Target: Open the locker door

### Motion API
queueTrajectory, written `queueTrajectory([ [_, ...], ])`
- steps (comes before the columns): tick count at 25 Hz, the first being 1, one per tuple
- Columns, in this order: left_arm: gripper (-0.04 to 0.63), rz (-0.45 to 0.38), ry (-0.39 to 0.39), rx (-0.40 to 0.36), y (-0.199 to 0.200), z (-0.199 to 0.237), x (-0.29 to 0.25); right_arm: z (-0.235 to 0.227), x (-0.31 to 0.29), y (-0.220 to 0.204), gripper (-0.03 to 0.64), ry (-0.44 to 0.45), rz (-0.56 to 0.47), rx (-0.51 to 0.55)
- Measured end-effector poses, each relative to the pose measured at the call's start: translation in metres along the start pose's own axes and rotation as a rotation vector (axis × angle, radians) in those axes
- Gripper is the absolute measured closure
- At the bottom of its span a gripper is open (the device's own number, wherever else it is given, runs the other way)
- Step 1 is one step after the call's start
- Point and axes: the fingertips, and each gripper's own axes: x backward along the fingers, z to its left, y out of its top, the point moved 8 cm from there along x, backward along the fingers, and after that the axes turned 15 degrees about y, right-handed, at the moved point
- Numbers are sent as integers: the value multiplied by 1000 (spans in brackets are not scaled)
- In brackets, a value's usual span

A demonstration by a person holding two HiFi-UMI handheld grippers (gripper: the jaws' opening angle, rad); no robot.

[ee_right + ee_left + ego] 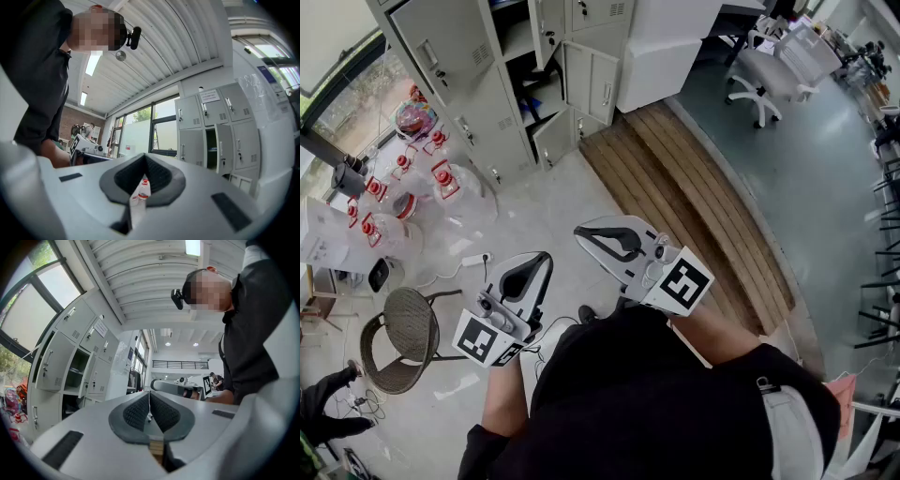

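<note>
Left gripper (539, 264) and right gripper (586, 236): jaws pressed together, empty. Advance to the far locker (478, 103). Spread one gripper's jaws before pinching its door handle (434, 58).

Pale floor (551, 204), wooden planks (694, 187), chair (398, 330) (wicker)

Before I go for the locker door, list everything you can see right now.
lockers: one bank, grey, top of the head view, several doors open
wooden boards: one strip, brown, on the floor right of the lockers
office chair: one, white, top right
round chair: one, dark woven seat, lower left
water jugs: several, clear with red caps, left
another person's arm: one, dark, bottom left corner
left hand-held gripper: grey, jaws shut, empty
right hand-held gripper: grey, jaws shut, empty
</note>
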Motion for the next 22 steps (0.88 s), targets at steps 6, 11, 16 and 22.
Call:
queueTrajectory([
  [6, 578, 6, -12, 19, -8, 9, 6, -1, -8, -9, 606, -3, 9, -16],
  [11, 578, -14, -10, 39, -6, 16, 7, -3, -13, -8, 606, -7, 0, -5],
  [16, 577, -33, -18, 55, -10, 20, 2, -7, -12, -7, 604, 6, -30, -9],
  [22, 578, -38, -36, 94, -25, 24, -26, -19, 14, -15, 604, -43, -17, -55],
])
